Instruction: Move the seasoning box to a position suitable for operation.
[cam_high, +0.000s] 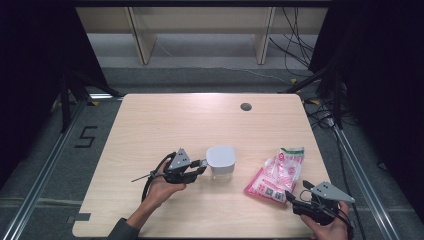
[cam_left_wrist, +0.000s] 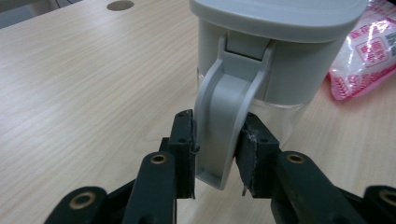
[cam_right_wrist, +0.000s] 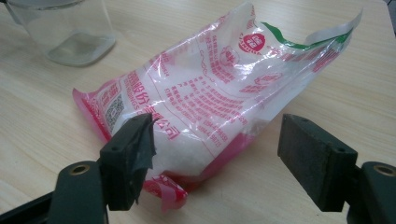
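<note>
A clear container with a grey lid (cam_high: 221, 161) stands at the middle of the table. A grey clasp (cam_left_wrist: 229, 112) hangs down its side from the lid (cam_left_wrist: 280, 14). My left gripper (cam_high: 202, 167) (cam_left_wrist: 217, 149) reaches in from the left, and both pads press on the sides of that clasp. A pink and white bag of white grains (cam_high: 279, 172) (cam_right_wrist: 219, 88) lies to the right of the container. My right gripper (cam_high: 296, 190) (cam_right_wrist: 215, 144) is at the bag's near end, open, one jaw against the bag's corner and the other off to its side.
The light wooden table (cam_high: 165, 120) has a round cable hole (cam_high: 245, 106) at the far right. The glass base of the container (cam_right_wrist: 70, 32) stands beyond the bag in the right gripper view. Black frames and cables flank the table.
</note>
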